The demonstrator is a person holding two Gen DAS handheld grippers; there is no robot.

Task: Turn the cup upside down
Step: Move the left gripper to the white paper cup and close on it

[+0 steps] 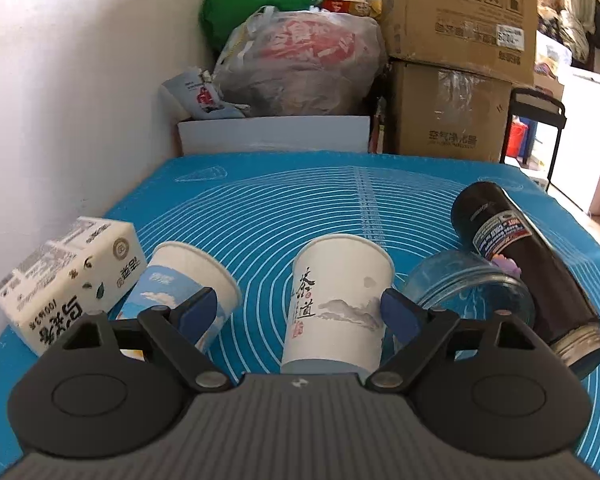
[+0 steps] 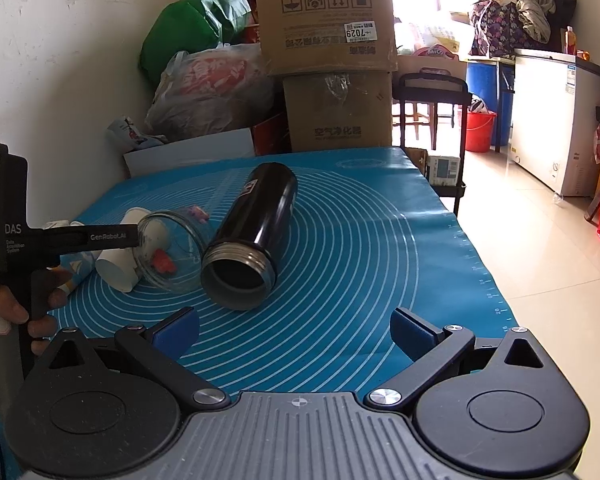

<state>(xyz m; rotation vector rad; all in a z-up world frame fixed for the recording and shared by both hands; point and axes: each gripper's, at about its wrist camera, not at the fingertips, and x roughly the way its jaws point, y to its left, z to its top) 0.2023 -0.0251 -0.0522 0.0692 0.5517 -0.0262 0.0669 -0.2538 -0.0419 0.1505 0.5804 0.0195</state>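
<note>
A white paper cup with ink-painting print (image 1: pixel 340 304) lies on its side on the blue mat (image 1: pixel 284 208), its flat base pointing away from me. My left gripper (image 1: pixel 300 312) is open; the cup lies between the fingers, next to the right blue pad (image 1: pixel 398 312). A second paper cup with a blue sky print (image 1: pixel 180 284) lies on its side to the left. My right gripper (image 2: pixel 294 330) is open and empty, low over the mat's near edge. In the right wrist view the left gripper (image 2: pixel 100 236) and a white cup (image 2: pixel 120 268) show at far left.
A clear glass jar (image 1: pixel 472 288) and a black thermos (image 1: pixel 532 276) lie on their sides right of the cup. A white tissue box (image 1: pixel 68 280) sits at the left by the wall. Cardboard boxes (image 1: pixel 452 60) and bags (image 1: pixel 300 64) stand behind the table.
</note>
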